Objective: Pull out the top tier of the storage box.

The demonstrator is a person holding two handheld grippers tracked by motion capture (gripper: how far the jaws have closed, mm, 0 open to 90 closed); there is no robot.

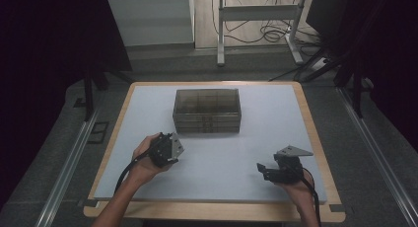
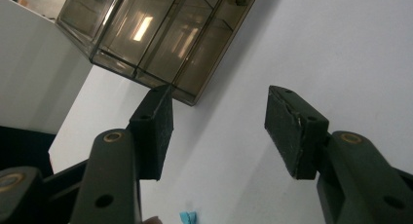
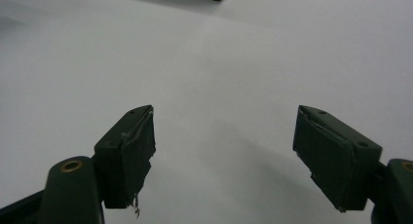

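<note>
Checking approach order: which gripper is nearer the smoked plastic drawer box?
Left. The left gripper sits just in front of the drawer box, near its left corner, jaws open. The right gripper is farther back and off to the right, also open.

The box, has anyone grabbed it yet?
Not yet. Nothing looks done: the box sits untouched on the table. The left tool, jaws open and holding nothing, points at its front. The right tool is open too, farther off. Grabbing the box is left.
</note>
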